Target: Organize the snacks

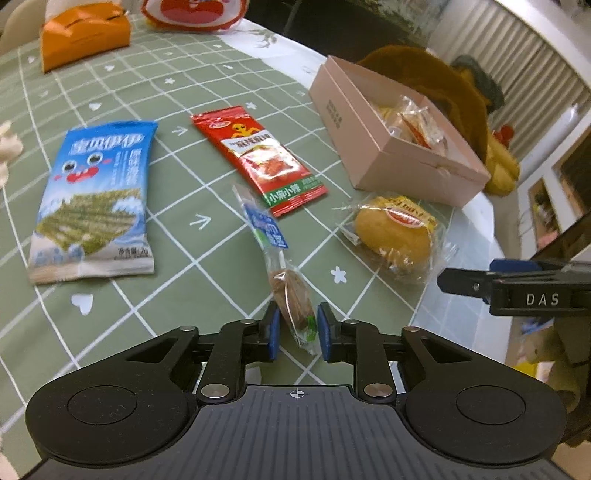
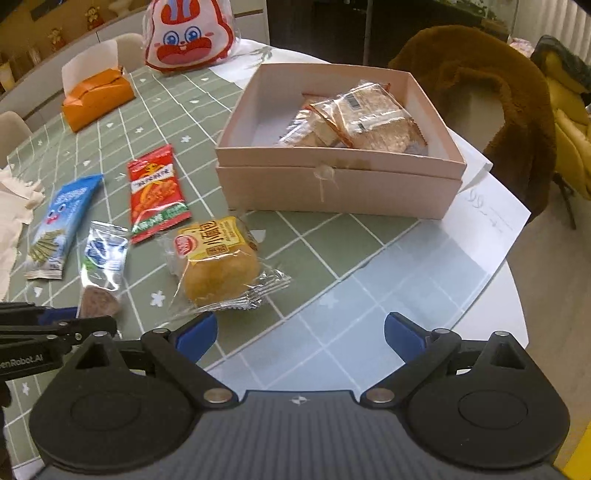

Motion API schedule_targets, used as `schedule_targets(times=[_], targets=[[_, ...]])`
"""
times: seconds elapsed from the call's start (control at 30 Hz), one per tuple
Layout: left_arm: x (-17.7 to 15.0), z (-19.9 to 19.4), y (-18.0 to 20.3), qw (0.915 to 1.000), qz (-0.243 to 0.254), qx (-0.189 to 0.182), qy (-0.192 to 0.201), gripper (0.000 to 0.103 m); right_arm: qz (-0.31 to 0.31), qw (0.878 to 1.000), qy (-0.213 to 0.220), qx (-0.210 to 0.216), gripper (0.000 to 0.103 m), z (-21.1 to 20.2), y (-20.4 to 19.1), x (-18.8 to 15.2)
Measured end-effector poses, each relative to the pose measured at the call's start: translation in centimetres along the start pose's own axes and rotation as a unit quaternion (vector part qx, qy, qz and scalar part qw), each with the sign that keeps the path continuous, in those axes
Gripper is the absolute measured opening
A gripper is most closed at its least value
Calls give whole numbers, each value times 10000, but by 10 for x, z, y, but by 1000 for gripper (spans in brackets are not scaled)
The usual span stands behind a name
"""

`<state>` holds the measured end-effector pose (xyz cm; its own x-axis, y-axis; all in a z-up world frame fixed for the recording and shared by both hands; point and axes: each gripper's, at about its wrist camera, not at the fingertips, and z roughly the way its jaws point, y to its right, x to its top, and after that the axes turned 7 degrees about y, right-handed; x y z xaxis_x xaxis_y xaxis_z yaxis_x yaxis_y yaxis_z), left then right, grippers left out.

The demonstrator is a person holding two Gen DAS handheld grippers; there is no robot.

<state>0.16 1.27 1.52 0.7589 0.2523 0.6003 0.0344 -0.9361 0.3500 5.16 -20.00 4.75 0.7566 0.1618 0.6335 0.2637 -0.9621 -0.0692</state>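
My left gripper [image 1: 298, 328] is shut on the near end of a clear biscuit packet [image 1: 273, 251], which stands on edge between the blue pads. On the green checked tablecloth lie a blue seaweed pack [image 1: 94, 199], a red spicy snack packet [image 1: 262, 158] and a wrapped small bread [image 1: 395, 232]. The open pink box [image 2: 332, 188] at the table's right side holds several wrapped cakes. My right gripper [image 2: 300, 336] is open and holds nothing, hovering just near of the small bread [image 2: 218, 266]. To its left are the biscuit packet [image 2: 105, 254] and the left gripper [image 2: 55, 332].
An orange tissue box [image 2: 98, 96] and a rabbit-face bag [image 2: 188, 33] sit at the table's far side. A brown furry coat [image 2: 480, 81] hangs on a chair behind the box. White paper [image 2: 487, 214] lies by the rounded table edge at right.
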Motion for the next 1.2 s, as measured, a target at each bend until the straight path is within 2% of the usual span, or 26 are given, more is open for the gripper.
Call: schedule_targets(times=[0.17, 0.33, 0.53, 0.6, 0.63, 0.67, 0.7, 0.73, 0.87, 1.03, 1.2], targets=[[-3, -2, -7, 9997, -171, -149, 68, 20, -76, 9999, 71, 26, 98, -2, -5, -1], [-2, -2, -5, 9998, -162, -92, 47, 20, -98, 9990, 135, 406, 98, -2, -14, 9], [-5, -6, -9, 9994, -300, -145, 73, 18, -279, 9982, -37, 538, 98, 26, -37, 24], [-5, -8, -9, 9994, -298, -146, 69, 18, -316, 9978, -151, 561, 93, 38, -44, 26], [-5, -9, -8, 9995, -282, -143, 68, 18, -337, 9977, -205, 550, 83, 43, -47, 27], [-5, -10, -7, 9995, -260, -144, 68, 17, -359, 9974, -301, 543, 66, 47, -49, 27], [-5, -11, -6, 9996, -242, -146, 71, 17, -378, 9970, -373, 563, 58, 48, -50, 27], [-4, -11, -5, 9996, -222, -156, 72, 17, -383, 9966, -403, 613, 56, 47, -50, 27], [-6, -15, 0, 9996, -145, -202, 102, 17, -480, 9963, -369, 613, 52, 32, -46, 21], [-9, -28, 7, 9987, -126, -422, 268, 15, -287, 9973, -381, 560, 52, 11, -25, 12], [-7, -37, 22, 9970, -26, -621, 462, 15, 37, 9981, -105, 605, 52, -21, 0, 13]])
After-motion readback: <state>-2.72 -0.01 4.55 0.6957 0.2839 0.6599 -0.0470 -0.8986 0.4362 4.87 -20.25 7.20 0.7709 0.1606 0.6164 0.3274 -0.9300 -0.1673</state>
